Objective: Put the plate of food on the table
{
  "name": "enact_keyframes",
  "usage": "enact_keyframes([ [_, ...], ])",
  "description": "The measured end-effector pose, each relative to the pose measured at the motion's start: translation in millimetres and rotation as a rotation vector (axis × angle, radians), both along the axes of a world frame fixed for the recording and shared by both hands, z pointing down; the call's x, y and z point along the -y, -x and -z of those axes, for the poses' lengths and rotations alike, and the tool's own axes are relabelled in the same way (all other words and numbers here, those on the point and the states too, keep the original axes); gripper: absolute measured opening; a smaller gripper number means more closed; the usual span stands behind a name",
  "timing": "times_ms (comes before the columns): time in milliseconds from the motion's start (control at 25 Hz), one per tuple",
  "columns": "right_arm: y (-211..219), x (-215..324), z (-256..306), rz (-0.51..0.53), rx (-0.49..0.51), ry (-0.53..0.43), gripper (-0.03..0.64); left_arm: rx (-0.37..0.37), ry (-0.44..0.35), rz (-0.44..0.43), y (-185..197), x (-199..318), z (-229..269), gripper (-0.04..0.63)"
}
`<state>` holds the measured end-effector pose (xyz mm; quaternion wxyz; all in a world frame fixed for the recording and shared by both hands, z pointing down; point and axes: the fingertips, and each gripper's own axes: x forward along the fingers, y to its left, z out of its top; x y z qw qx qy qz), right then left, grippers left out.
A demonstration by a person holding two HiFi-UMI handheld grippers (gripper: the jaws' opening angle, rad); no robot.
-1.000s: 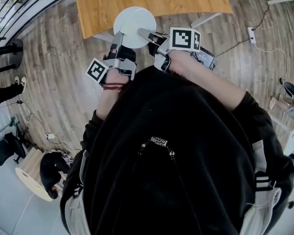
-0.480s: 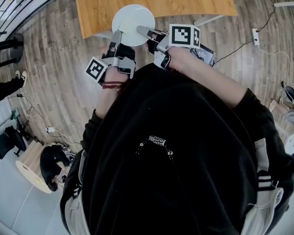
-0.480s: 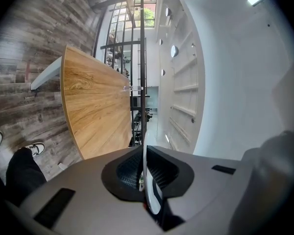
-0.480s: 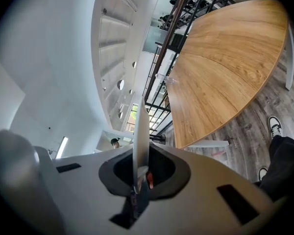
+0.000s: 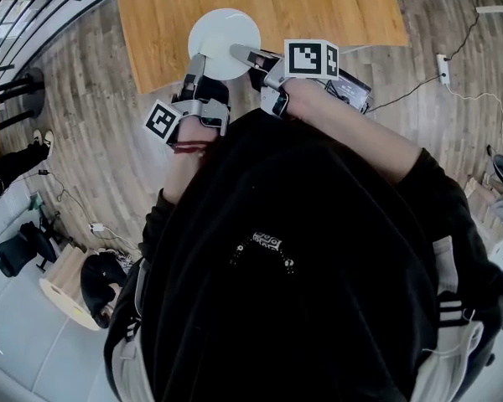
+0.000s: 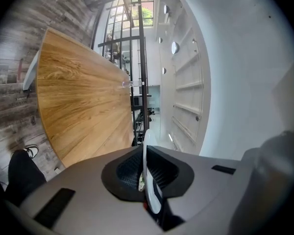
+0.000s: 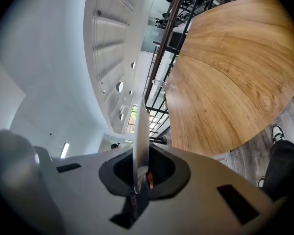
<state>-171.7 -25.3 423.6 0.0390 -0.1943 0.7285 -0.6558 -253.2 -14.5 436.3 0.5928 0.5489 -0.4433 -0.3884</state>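
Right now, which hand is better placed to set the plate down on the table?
Neither alone. The left gripper and the right gripper each have jaws shut on the white plate rim, on its left and right sides, with the plate over the wooden table. I'd lower both together.

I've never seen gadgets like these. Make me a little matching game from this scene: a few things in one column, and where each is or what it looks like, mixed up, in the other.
Things:
1. plate
2. table
3. left gripper
4. power strip

Descriptions:
A. white, lying on the floor at the head view's right
B. round and white, gripped at its rim from two sides
C. orange-brown wood, ahead of the person
D. shut on the plate's rim, with a square-marker cube on it

Pairs: 1-B, 2-C, 3-D, 4-A
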Motion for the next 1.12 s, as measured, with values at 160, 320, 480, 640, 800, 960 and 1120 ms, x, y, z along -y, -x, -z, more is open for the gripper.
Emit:
enact_keyframes([
  [160, -19.1, 41.1, 5.1, -0.02, 0.012, 0.002, 0.026, 0.023, -0.007, -0.019, -18.6, 43.1, 6.5, 0.018],
  [320, -32.5, 75.6, 2.4, -0.023, 0.013, 0.024, 0.026, 0.01, 0.011, -0.022, -32.6, 77.5, 4.0, 0.018],
  [480, -42.3, 101.0, -3.7, -0.021, 0.016, 0.042, 0.026, -0.033, 0.02, -0.026, -42.1, 101.8, -3.4, 0.019],
  [640, -62.7, 126.1, -16.8, -0.021, 0.018, 0.062, 0.026, -0.04, 0.032, -0.045, -63.6, 127.6, -14.3, 0.018],
  [800, -73.6, 140.9, -23.8, -0.003, 0.031, 0.079, 0.026, -0.04, 0.059, -0.046, -74.9, 139.9, -20.0, 0.018],
  [960, -76.8, 149.2, -29.7, -0.003, 0.048, 0.092, 0.026, -0.019, 0.07, -0.057, -77.3, 150.0, -23.7, 0.018],
  [1120, -77.5, 143.0, -35.9, 0.02, 0.055, 0.112, 0.026, -0.016, 0.103, -0.025, -78.2, 139.7, -29.4, 0.018],
])
